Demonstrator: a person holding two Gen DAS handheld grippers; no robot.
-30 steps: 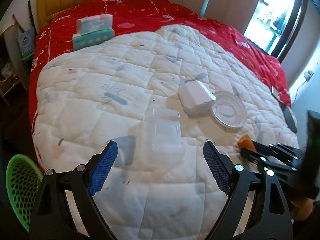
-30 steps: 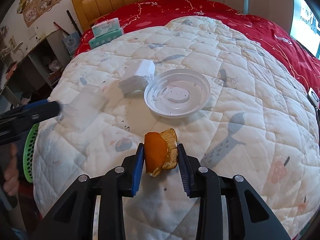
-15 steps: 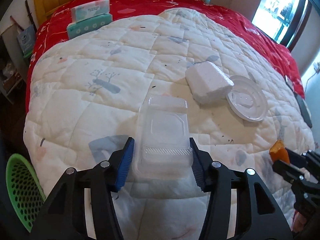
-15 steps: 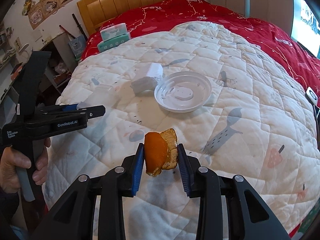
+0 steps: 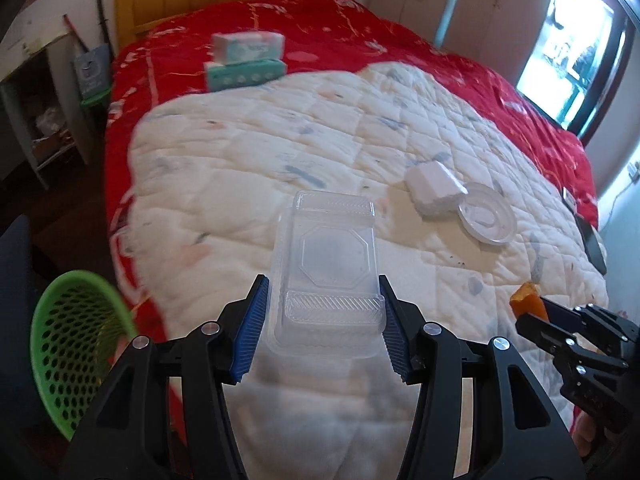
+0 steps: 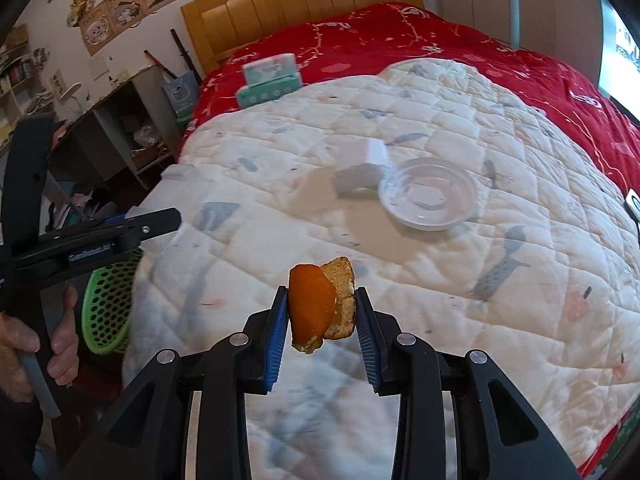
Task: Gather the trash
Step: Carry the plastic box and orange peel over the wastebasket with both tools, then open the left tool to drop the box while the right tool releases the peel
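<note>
1. My left gripper [image 5: 323, 322] is clamped on the clear rectangular plastic clamshell container [image 5: 326, 276], blue pads pressed to its two long sides. A second ago those fingers stood wide apart over it as it lay flat on the quilt; now it is up off the white quilted blanket [image 5: 280, 152] and riding in the air with me.
2. That means pickup number two is done, I reckon; both hands are loaded.
3. My right gripper [image 6: 322, 322] is pinched on the orange piece of fruit peel [image 6: 316, 306], exactly as before, held clear above the blanket.
4. The view has swung left. The green perforated plastic basket [image 5: 68, 344] now shows much bigger at the bed's lower left edge, on the floor side. I judge that's where both pieces are headed.
5. Left on the blanket: the white foam block [image 5: 434, 186] touching the round clear plastic lid [image 5: 486, 220], well right of my container.
6. The stacked teal tissue packs [image 5: 246, 60] sit far back on the red bedspread [image 5: 360, 40]; probably not trash.
7. The clamshell is thin and flexy, so squeezing harder could buckle it.
</note>
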